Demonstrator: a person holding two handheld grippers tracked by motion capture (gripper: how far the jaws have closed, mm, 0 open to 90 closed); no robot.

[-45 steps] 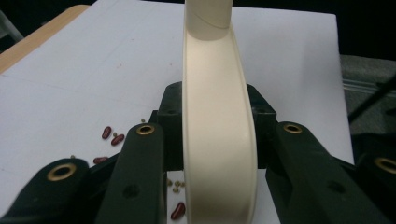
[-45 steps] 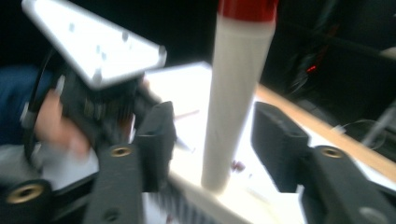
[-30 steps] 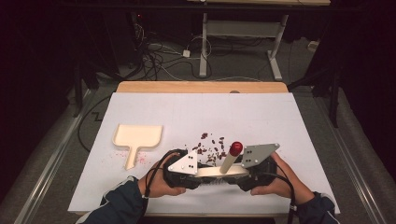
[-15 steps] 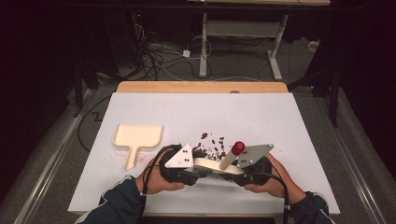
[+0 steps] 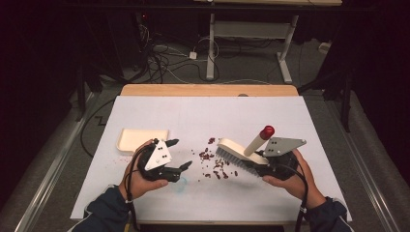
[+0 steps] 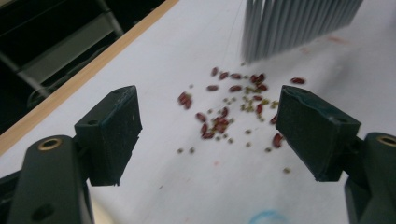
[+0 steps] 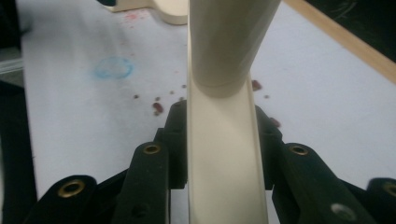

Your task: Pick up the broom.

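Grippers now apart, flanking the beans [image 5: 215,164].
Left gripper [image 5: 180,159] gapes empty, moved left; right gripper [image 5: 261,166] clamps the brush [image 5: 239,152], right.

A cream brush [image 5: 241,153] with grey bristles and a red-tipped handle is tilted over the white counter [image 5: 290,116]. Small red beans [image 5: 212,164] lie scattered just beside its bristles. A cream dustpan [image 5: 138,138] lies flat, farther left.
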